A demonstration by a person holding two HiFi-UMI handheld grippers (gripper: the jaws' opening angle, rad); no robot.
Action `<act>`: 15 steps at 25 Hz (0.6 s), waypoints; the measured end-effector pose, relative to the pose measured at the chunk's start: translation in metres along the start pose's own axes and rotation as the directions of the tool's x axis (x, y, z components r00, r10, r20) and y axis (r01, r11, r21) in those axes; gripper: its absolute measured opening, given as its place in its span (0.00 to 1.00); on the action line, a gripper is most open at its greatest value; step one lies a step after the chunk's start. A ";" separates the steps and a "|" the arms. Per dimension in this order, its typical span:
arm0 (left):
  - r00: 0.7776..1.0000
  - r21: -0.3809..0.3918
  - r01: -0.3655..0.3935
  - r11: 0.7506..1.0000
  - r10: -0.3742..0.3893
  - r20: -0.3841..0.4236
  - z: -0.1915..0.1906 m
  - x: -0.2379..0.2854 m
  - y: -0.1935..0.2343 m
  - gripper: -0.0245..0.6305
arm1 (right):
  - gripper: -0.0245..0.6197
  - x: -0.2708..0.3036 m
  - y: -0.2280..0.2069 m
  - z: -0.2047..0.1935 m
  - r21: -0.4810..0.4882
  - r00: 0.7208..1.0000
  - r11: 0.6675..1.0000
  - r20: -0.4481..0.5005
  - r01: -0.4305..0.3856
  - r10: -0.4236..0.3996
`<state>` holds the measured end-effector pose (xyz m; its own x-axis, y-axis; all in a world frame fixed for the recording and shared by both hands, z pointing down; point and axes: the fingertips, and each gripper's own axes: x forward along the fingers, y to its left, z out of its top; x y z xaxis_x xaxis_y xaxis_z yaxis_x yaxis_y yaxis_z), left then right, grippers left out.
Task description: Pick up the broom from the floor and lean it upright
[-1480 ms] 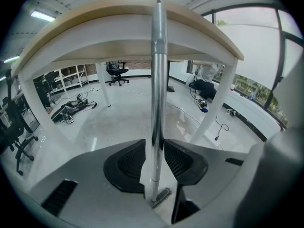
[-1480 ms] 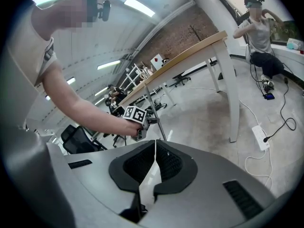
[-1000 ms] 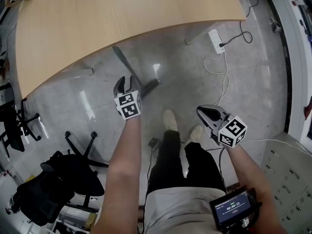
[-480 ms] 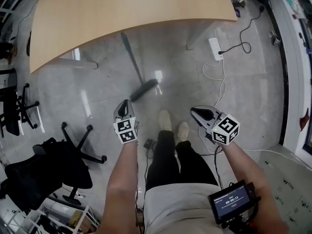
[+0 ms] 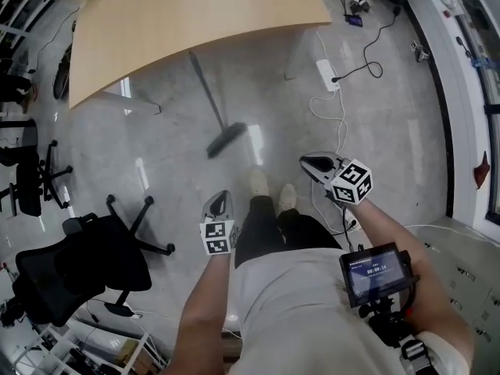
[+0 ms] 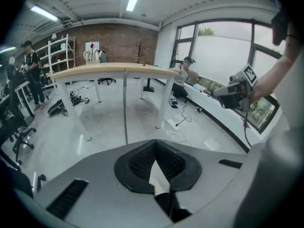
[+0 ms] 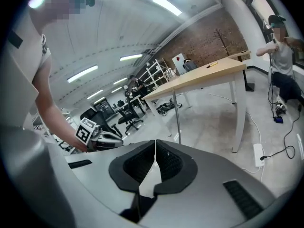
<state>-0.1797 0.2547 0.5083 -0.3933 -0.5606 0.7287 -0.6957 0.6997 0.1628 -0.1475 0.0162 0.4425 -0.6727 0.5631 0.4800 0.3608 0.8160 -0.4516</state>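
broom (image 5: 208, 98) against table (image 5: 195, 14), beyond left hand-held gripper (image 5: 219, 201)

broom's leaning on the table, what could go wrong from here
The broom rests only against the table edge with its head on glossy floor, so it could slide and fall. White cable loops lie close beside the person's feet, a likely trip hazard.

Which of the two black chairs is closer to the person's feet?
The big chair at the bottom left, whose wheeled legs point toward the person. The other chair stands farther off, at the left edge.
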 end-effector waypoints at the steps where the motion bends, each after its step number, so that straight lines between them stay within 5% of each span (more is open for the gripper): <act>1: 1.000 -0.003 0.003 1.000 -0.003 0.011 0.002 -0.012 -0.002 0.05 | 0.07 -0.003 0.005 0.002 -0.004 1.000 1.000 0.003 -0.004 0.004; 9: 0.983 -0.018 0.016 1.000 -0.012 0.181 0.062 -0.088 -0.012 0.05 | 0.07 -0.045 0.037 0.050 -0.044 0.995 0.999 0.091 -0.025 0.029; 15: 0.972 -0.023 -0.007 1.000 0.012 0.235 0.086 -0.125 -0.009 0.05 | 0.07 -0.041 0.061 0.094 -0.089 0.991 0.993 0.105 -0.074 0.083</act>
<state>-0.1764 0.2801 0.3584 -0.5316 -0.6406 0.5540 -0.6791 0.7133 0.1732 -0.1592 0.0308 0.3245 -0.7048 0.6119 0.3591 0.4651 0.7807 -0.4174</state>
